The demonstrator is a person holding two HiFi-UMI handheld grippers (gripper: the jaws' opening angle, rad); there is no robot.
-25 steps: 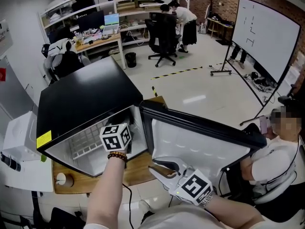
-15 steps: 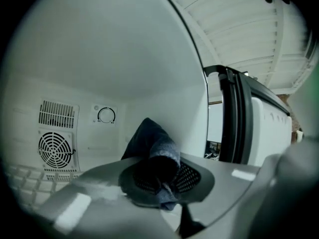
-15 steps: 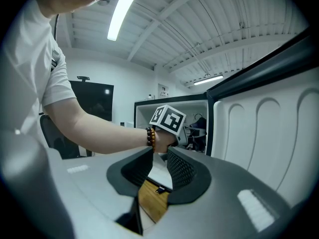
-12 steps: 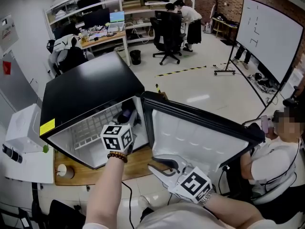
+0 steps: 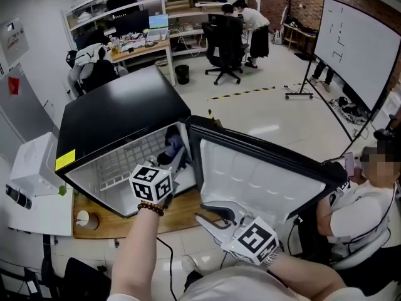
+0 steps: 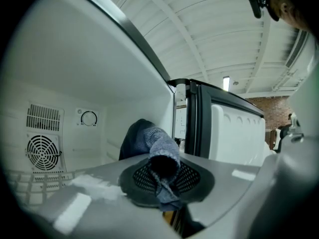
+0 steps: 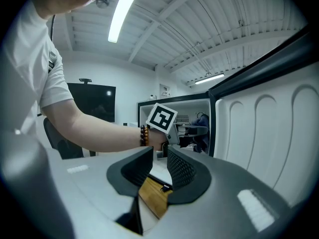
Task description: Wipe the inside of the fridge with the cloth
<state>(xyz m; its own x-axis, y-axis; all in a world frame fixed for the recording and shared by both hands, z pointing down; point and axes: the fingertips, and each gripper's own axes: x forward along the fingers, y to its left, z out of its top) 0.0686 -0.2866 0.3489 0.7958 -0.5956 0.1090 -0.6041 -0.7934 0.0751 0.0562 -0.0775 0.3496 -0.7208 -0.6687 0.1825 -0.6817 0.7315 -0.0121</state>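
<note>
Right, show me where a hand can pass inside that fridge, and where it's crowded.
Free: the wire shelf in the left half of the fridge, between its left wall and the left gripper; also the wooden board strip before the opening. Crowded: the hinge side, where the cloth sits in that gripper beside the door.

Bright, evenly lit, fisheye edges (corners black)

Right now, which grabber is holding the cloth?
The left gripper, inside the fridge, pinches the blue cloth. The right gripper hangs outside by the door with nothing between its jaws.
</note>
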